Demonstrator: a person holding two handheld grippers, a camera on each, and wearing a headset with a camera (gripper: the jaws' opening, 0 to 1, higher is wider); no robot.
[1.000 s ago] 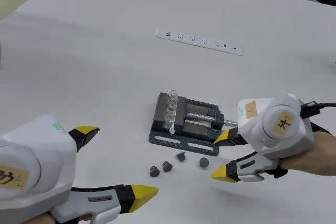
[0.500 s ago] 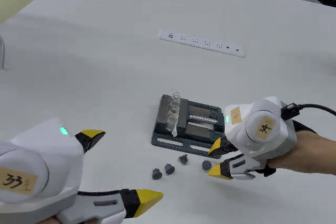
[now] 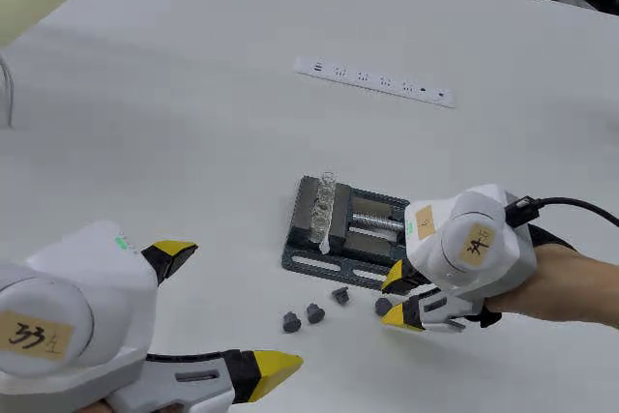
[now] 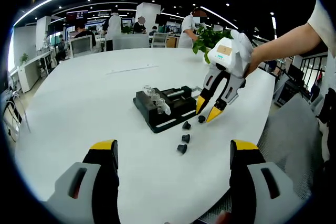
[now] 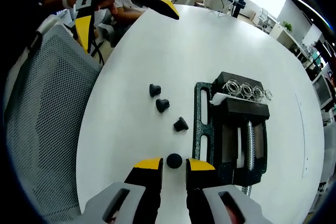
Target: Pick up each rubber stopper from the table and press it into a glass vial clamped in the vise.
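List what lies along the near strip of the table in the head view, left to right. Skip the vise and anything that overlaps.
left gripper → first rubber stopper → second rubber stopper → third rubber stopper → right gripper. The fourth stopper sits at the right gripper's tips, so it is left out.

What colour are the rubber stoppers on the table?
Black rubber stoppers, clearest in the right gripper view.

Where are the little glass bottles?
In the head view, the bottles stand in a row, clamped at the left end of the black vise, just beyond the four rubber stoppers lying on the white table.
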